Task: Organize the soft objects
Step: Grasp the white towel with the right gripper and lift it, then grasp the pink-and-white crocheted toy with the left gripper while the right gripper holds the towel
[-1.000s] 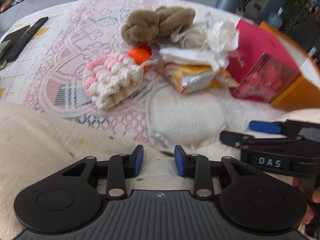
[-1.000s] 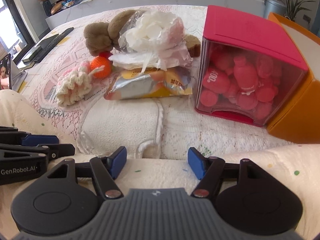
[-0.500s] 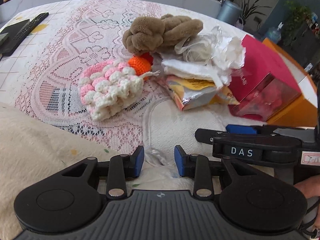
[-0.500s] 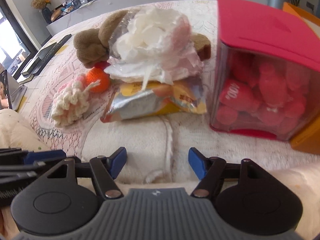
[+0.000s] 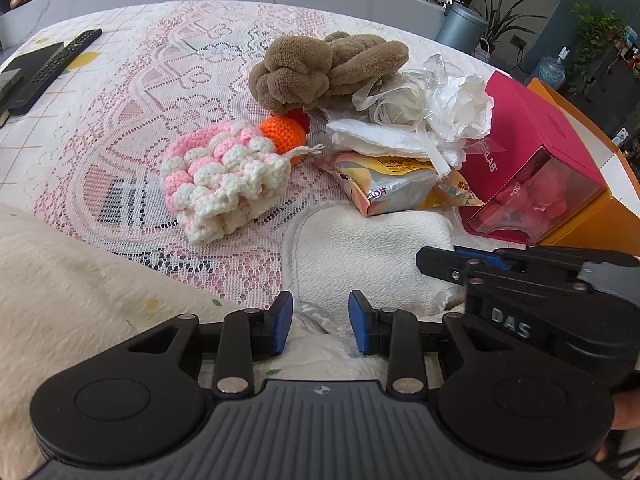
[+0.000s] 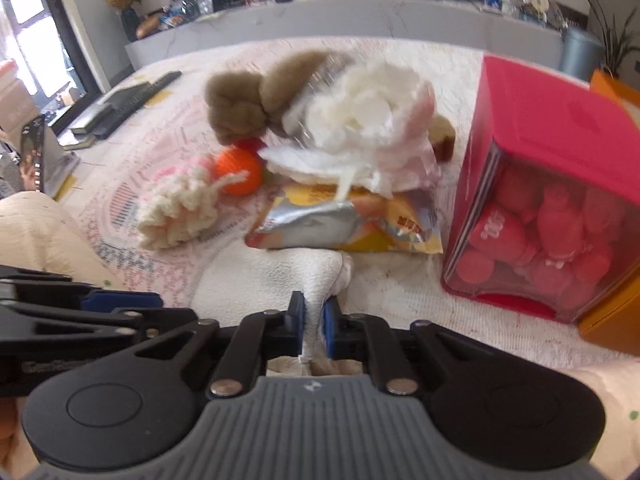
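A white fleecy cloth (image 5: pixel 368 248) lies on the lace tablecloth in front of both grippers. My right gripper (image 6: pixel 314 330) is shut on a pinched fold of the white cloth (image 6: pixel 320 292); it also shows in the left wrist view (image 5: pixel 448 266). My left gripper (image 5: pixel 320 326) is open, its fingers on either side of the cloth's near satin edge. Behind lie a pink-and-white crochet pouch (image 5: pixel 220 176), an orange crochet ball (image 5: pixel 282 134), a brown knotted plush (image 5: pixel 320 68) and a pile of white plastic and wipes (image 5: pixel 432 120).
A foil snack packet (image 5: pixel 396 188) lies under the white pile. A red box of pink toys (image 5: pixel 528 176) stands at the right against an orange box (image 5: pixel 600 216). Remotes (image 5: pixel 44 68) lie at the far left. A cream blanket (image 5: pixel 60 300) covers the near edge.
My right gripper has moved forward and shut on the white cloth, bunching it up. My left gripper has moved forward to the cloth's near edge and stays open.
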